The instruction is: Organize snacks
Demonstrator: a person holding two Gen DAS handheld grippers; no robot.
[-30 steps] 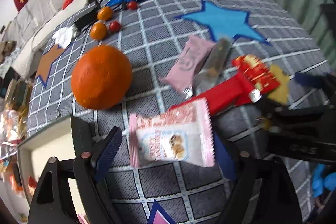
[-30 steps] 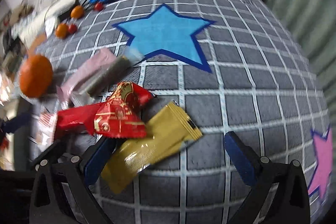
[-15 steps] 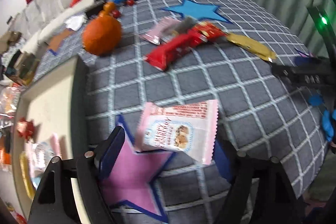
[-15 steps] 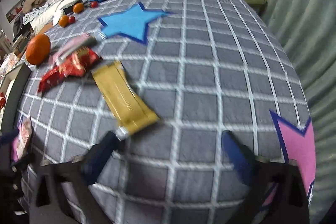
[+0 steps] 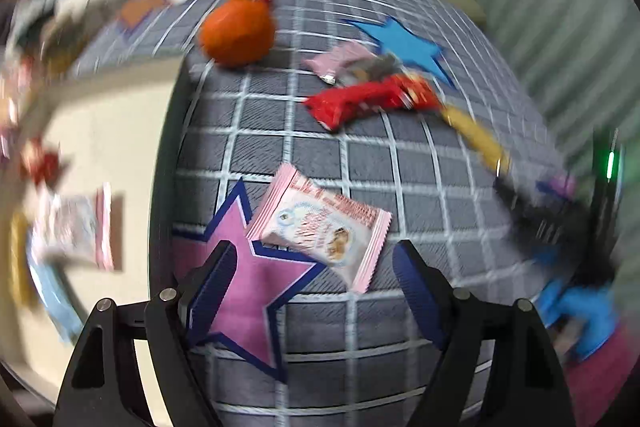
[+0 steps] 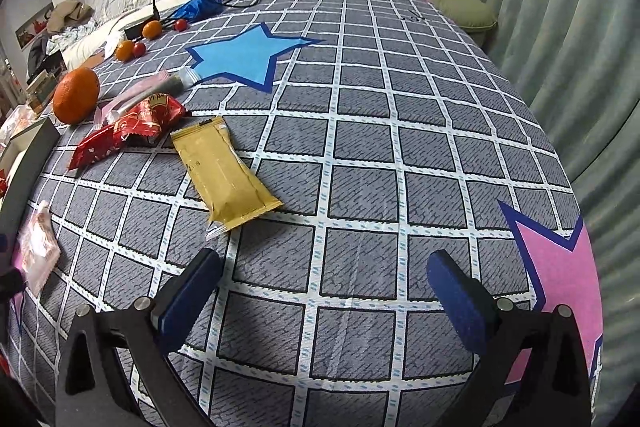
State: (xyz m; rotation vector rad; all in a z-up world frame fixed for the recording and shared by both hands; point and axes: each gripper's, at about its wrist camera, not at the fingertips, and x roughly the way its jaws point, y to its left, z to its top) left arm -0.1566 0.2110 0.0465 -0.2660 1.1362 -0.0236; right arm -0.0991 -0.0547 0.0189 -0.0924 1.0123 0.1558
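A pink and white snack packet (image 5: 320, 227) sits between the fingers of my left gripper (image 5: 316, 275), whose jaws stand wide apart; I cannot tell whether they touch it. The packet also shows at the left edge of the right wrist view (image 6: 38, 247). My right gripper (image 6: 320, 287) is open and empty over the grey checked tablecloth (image 6: 400, 147). A gold packet (image 6: 224, 173) lies just ahead of its left finger. A red packet (image 6: 128, 131), a pink packet (image 5: 340, 61) and a dark clear packet (image 6: 176, 83) lie beyond it.
A cream tray (image 5: 100, 131) at the left holds several snacks. A large orange (image 6: 76, 95) sits near it. Small oranges (image 6: 125, 49) and tomatoes (image 6: 180, 24) lie farther back by a blue bag (image 6: 200, 7). A sofa and armchair stand behind the table.
My left gripper has carried the pink and white packet back and left toward the tray. My right gripper has drawn back from the gold packet, which has swung round on the cloth.
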